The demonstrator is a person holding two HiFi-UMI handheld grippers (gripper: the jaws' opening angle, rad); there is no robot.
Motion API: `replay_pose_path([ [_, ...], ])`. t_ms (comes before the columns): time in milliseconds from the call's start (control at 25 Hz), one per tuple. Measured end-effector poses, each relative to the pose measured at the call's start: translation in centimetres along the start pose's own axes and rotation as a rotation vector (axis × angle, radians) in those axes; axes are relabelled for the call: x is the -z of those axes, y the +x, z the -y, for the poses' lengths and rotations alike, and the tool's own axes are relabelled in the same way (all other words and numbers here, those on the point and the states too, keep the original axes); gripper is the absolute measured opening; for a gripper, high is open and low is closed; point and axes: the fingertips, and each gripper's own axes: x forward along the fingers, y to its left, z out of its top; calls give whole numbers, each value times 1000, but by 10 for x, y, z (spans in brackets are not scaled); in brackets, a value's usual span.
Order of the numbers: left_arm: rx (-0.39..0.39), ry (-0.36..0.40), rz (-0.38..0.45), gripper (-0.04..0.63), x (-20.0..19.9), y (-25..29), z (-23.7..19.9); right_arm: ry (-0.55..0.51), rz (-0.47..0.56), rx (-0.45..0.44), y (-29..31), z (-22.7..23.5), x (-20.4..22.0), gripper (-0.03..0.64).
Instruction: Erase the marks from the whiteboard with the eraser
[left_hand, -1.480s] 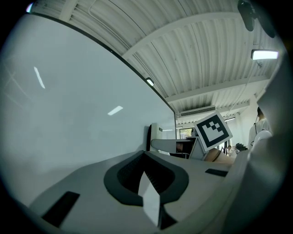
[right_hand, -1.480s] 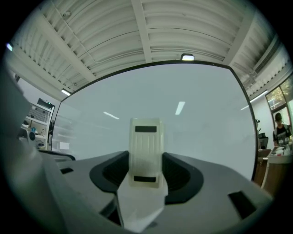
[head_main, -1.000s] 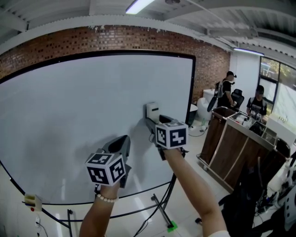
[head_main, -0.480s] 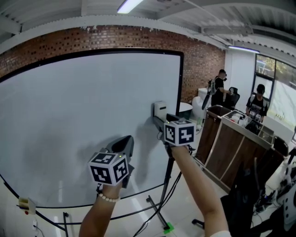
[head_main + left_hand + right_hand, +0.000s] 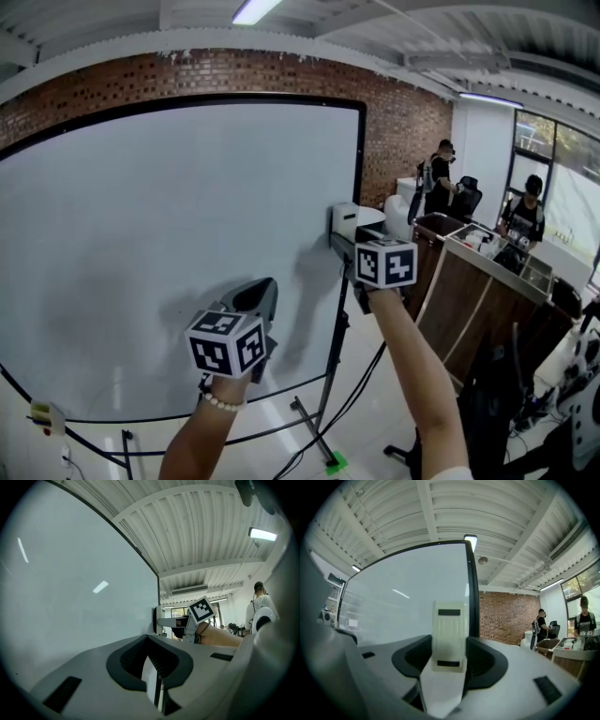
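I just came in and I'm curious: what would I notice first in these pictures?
The huge whiteboard fills the left and middle of the head view, with a brick wall above it. The right tongs grip a pale eraser by the board's right edge, while the left tongs sit shut and empty lower down in front of it.

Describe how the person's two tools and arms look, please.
The left tool and right tool have light grey bodies and black ribbed pads. Each carries a white cube with black square markers. Forearms are bare; a white bead bracelet circles the left wrist.
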Motion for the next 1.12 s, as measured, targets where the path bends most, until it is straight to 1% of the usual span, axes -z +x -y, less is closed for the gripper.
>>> replay_pose_path([
  [160,1,-12,4,-12,4,1,-3,-4,2,3,-1,6,1,252],
  [360,-8,0,-5,-12,8,-2,-8,-12,20,6,-1,10,10,252],
  [600,-22,-9,-29,-12,21,-5,-18,10,2,12,4,19,55,252],
  [800,-34,0,-31,-12,28,-7,-18,15,-12,17,5,19,81,252],
  [920,-32,1,-42,-12,32,-8,-17,19,-7,28,4,20,87,252],
  [1120,-25,0,-45,-12,33,-12,-17,23,3,26,4,13,83,252],
])
